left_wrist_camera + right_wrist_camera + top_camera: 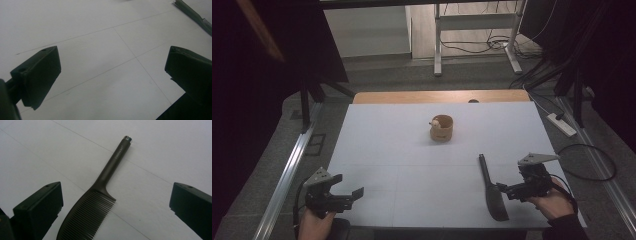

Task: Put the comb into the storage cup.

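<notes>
a dark comb point(492, 187) lies flat on the white bench point(412, 150) near its front right part, handle pointing away from the person and toothed end toward the front edge. the right hand-held gripper point(507, 190) sits just beside the toothed end, jaws spread wide apart and holding nothing; in the right gripper view the comb point(100, 195) lies between them, untouched. the left hand-held gripper point(349, 192) rests at the front left, jaws also apart, empty. a small wooden cup point(442, 128) stands mid-bench, well apart from both.
</notes>
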The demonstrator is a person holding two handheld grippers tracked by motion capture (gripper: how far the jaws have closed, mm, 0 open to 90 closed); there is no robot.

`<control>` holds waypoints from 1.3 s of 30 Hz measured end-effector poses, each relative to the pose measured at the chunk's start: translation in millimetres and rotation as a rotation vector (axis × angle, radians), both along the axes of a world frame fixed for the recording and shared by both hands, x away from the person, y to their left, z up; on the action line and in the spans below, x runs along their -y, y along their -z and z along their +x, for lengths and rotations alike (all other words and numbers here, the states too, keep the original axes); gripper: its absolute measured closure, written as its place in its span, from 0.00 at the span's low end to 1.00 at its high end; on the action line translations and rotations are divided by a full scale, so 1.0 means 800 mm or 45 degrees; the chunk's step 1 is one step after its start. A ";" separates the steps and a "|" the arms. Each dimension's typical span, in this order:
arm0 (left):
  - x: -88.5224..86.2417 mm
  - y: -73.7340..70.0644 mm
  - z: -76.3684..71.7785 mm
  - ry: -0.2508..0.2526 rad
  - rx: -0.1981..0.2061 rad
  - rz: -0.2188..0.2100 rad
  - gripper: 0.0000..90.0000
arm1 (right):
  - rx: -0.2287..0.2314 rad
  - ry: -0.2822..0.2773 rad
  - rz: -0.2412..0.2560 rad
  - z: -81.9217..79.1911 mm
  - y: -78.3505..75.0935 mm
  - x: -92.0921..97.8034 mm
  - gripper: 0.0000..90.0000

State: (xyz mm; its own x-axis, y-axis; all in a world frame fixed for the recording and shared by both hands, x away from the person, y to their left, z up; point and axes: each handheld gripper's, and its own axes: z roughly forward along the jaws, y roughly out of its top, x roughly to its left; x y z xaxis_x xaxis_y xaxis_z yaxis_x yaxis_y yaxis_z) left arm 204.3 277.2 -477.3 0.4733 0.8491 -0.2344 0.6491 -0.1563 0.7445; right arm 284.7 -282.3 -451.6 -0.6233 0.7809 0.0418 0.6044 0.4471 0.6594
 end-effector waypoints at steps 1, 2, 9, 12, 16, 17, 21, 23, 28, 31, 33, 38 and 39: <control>0.000 0.000 0.000 0.000 0.000 0.000 0.01 | -0.006 -0.006 0.001 0.003 0.000 -0.003 0.00; 0.000 0.000 0.000 0.001 0.000 0.000 0.01 | -0.007 -0.009 0.002 0.004 0.000 -0.004 0.00; 0.000 0.000 0.000 0.003 0.000 -0.001 0.01 | -0.008 -0.039 -0.027 0.011 0.000 -0.016 0.00; 0.000 0.000 0.000 0.004 -0.001 -0.002 0.01 | -0.021 -0.043 -0.037 0.014 0.001 -0.018 0.00; 0.000 0.000 0.000 0.004 -0.001 -0.001 0.01 | -0.027 -0.052 -0.043 0.019 0.003 -0.023 0.00; 0.000 0.000 0.000 0.004 -0.001 -0.001 0.01 | -0.027 -0.054 -0.047 0.019 0.002 -0.024 0.00; 0.000 0.000 0.001 0.007 -0.003 -0.003 0.02 | -0.024 -0.064 -0.049 0.024 0.002 -0.028 0.00; 0.000 0.000 0.001 0.008 -0.004 -0.005 0.02 | -0.027 -0.070 -0.052 0.027 0.002 -0.031 0.00; 0.000 0.000 0.001 0.008 -0.007 -0.007 0.02 | -0.041 -0.090 -0.059 0.034 0.001 -0.039 0.00; 0.000 0.000 0.001 0.007 -0.007 -0.006 0.02 | -0.044 -0.091 -0.073 0.040 0.002 -0.044 0.00; -0.001 0.000 0.001 0.007 -0.008 -0.008 0.02 | -0.060 -0.089 -0.083 0.043 0.002 -0.047 0.00; -0.001 0.000 0.001 0.007 -0.008 -0.011 0.02 | -0.075 -0.095 -0.100 0.049 0.002 -0.052 0.00; -0.001 0.000 0.001 0.007 -0.009 -0.010 0.02 | -0.079 -0.096 -0.105 0.052 0.003 -0.054 0.00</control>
